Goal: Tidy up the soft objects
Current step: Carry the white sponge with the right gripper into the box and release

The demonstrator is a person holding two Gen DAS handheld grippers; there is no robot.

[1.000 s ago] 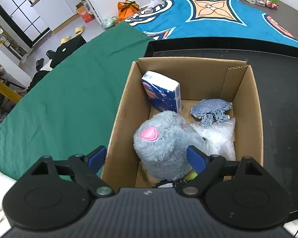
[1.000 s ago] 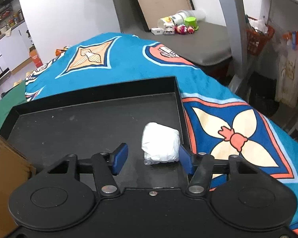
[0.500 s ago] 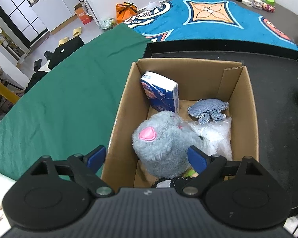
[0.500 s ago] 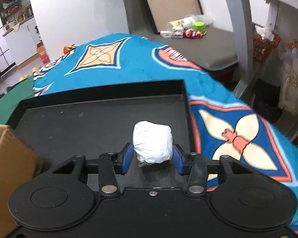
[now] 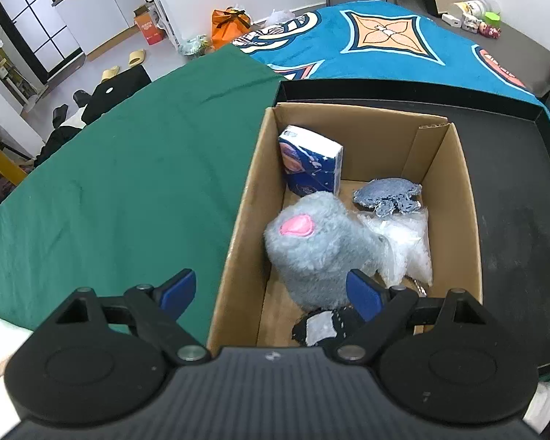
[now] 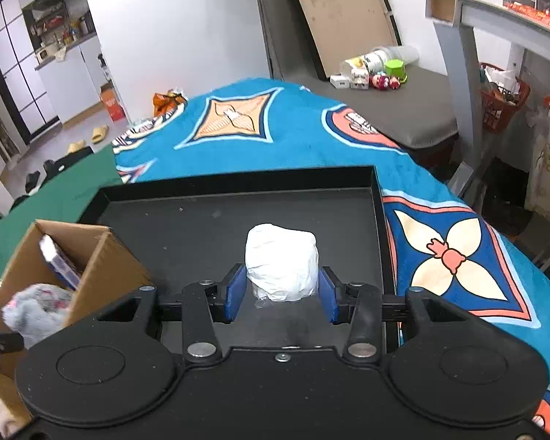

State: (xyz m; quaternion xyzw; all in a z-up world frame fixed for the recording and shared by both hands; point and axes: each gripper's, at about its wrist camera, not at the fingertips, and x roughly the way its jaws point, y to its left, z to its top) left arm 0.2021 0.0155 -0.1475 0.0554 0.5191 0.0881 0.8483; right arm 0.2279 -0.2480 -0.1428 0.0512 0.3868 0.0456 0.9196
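A cardboard box (image 5: 465,198) stands on a black tray (image 5: 513,183). Inside it lie a grey plush toy with a pink patch (image 5: 311,249), a blue tissue pack (image 5: 310,167), a blue-grey knitted piece (image 5: 388,198), a clear plastic bag (image 5: 407,242) and a black-and-white item (image 5: 322,328). My left gripper (image 5: 271,293) is open and empty above the box's near left corner. My right gripper (image 6: 280,295) is shut on a white wrapped soft bundle (image 6: 280,260), held above the tray (image 6: 201,227). The box (image 6: 102,267) shows at the left of the right wrist view.
The tray rests on a surface covered by a green cloth (image 5: 128,168) and a blue patterned blanket (image 6: 260,135). A grey bench with small toys and containers (image 6: 377,73) stands behind. A grey table leg (image 6: 454,69) rises at the right.
My right gripper closed on the white bundle and lifted it off the tray, swinging left so that the box came into view. My left gripper drew back slightly and stays open.
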